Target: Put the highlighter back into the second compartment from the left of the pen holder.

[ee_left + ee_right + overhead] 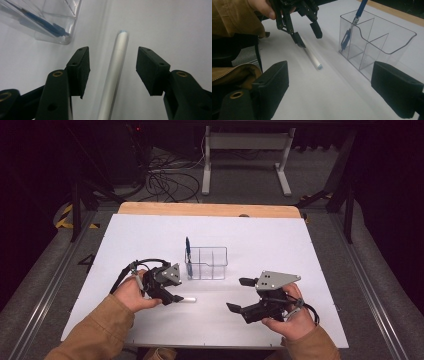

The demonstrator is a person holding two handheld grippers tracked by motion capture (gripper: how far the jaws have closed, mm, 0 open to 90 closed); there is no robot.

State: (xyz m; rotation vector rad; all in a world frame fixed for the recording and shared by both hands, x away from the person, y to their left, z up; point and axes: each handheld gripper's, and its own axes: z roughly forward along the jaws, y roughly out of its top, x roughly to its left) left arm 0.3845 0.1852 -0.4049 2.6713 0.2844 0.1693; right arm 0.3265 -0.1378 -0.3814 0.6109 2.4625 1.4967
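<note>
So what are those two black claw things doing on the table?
A person holds a gripper in each hand. The left gripper is over a white pen that lies on the white table, one jaw on each side of it, not pinching it yet. The right gripper waits open over bare table with nothing in it. Between them stands a clear plastic organizer with a blue pen in one end compartment. It looks as if the white pen is about to be picked up.

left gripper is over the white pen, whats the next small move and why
Probably close the left gripper on the white pen. The pen lies flat on the table between its open jaws, with a gap on each side, so nothing is gripped yet. The clear organizer stands nearby.
</note>
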